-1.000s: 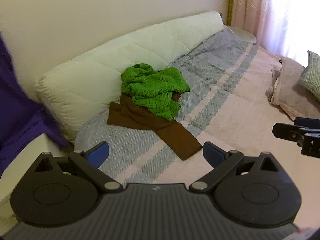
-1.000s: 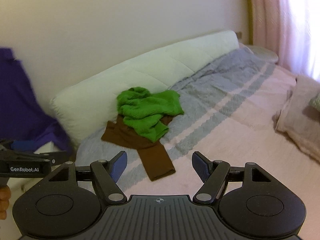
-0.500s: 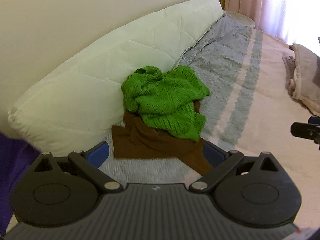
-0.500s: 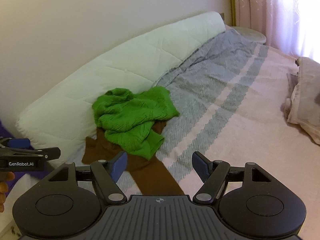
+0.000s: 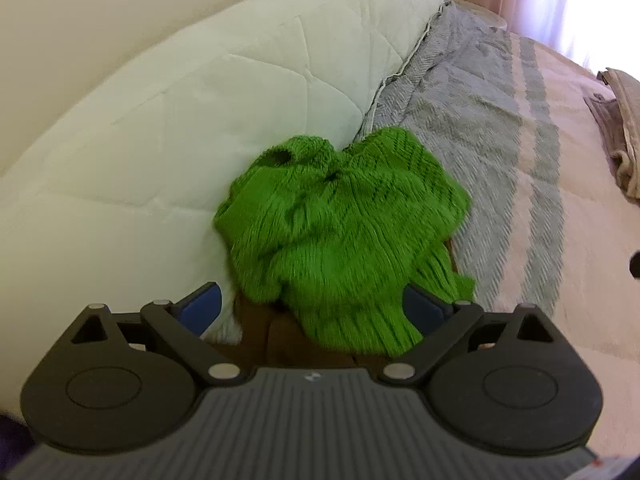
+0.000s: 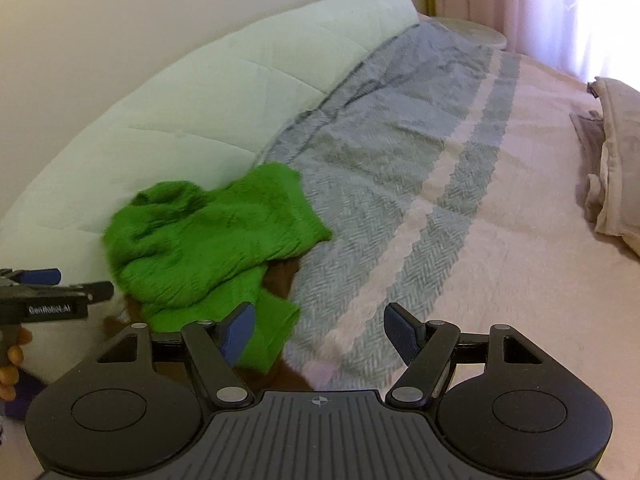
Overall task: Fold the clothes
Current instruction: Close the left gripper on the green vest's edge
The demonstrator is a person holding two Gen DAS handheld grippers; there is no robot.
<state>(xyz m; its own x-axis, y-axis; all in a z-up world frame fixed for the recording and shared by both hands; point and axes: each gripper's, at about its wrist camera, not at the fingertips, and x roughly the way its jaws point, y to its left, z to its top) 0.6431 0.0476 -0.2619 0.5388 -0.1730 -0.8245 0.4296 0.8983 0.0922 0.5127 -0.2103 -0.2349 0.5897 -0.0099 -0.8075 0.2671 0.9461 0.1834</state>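
A crumpled green knit sweater (image 5: 340, 232) lies on top of a brown garment (image 5: 272, 336) on the bed, against the white quilted cushion (image 5: 160, 120). My left gripper (image 5: 312, 308) is open, and the sweater's near edge shows between its blue pads; I cannot tell whether they touch. In the right wrist view the sweater (image 6: 212, 240) is at the left, with brown cloth (image 6: 284, 276) peeking out beneath it. My right gripper (image 6: 320, 332) is open and holds nothing, its left pad over the sweater's lower right corner. The left gripper (image 6: 72, 283) appears at that view's left edge.
A grey and pink striped bedspread (image 6: 440, 184) covers the bed to the right of the clothes. Folded beige cloth (image 6: 616, 168) lies at the far right. A round white table (image 6: 472, 32) and pink curtains stand at the bed's far end. A hand (image 6: 12, 356) holds the left gripper.
Both grippers have moved in toward the clothes pile, which now looks much larger and nearer. The left gripper now has the sweater's edge between its fingers. Both stay open.
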